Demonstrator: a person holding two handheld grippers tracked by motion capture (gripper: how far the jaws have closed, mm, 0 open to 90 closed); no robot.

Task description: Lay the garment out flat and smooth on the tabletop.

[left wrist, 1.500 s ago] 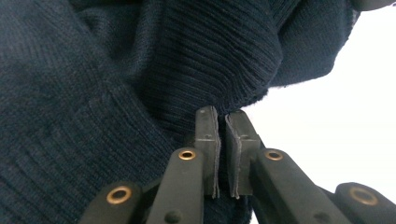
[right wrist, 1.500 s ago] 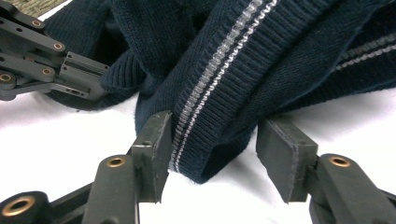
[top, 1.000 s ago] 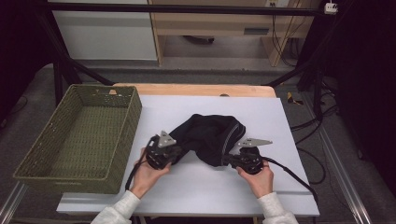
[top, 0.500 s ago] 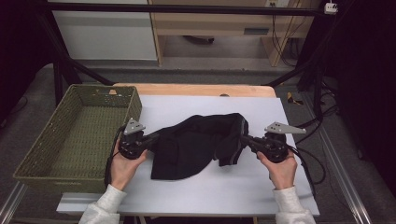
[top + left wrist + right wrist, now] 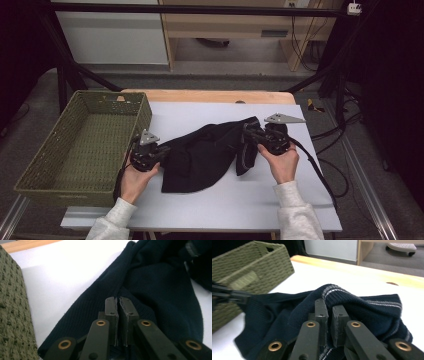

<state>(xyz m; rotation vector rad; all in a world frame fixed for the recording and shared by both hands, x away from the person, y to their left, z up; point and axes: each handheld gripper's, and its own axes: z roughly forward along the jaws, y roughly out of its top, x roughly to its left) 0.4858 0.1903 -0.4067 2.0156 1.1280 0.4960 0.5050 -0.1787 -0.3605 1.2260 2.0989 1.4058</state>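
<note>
A dark navy knit garment with pale stripes at one hem hangs stretched between my two grippers over the white table. My left gripper is shut on its plain left edge beside the basket; the cloth runs away from the tips. Its jaws have just eased open a touch, with the cloth still between them. My right gripper is raised and shut on the striped hem, which bunches over its tips. The lower part of the garment drapes onto the table.
A green woven basket stands empty at the table's left, close to my left hand; its wall fills the left of the left gripper view. A wooden strip borders the far edge. Cables trail off to the right.
Both hands have spread apart from the bunched garment, pulling it out into a long band. The left went toward the basket; the right rose and went right.
</note>
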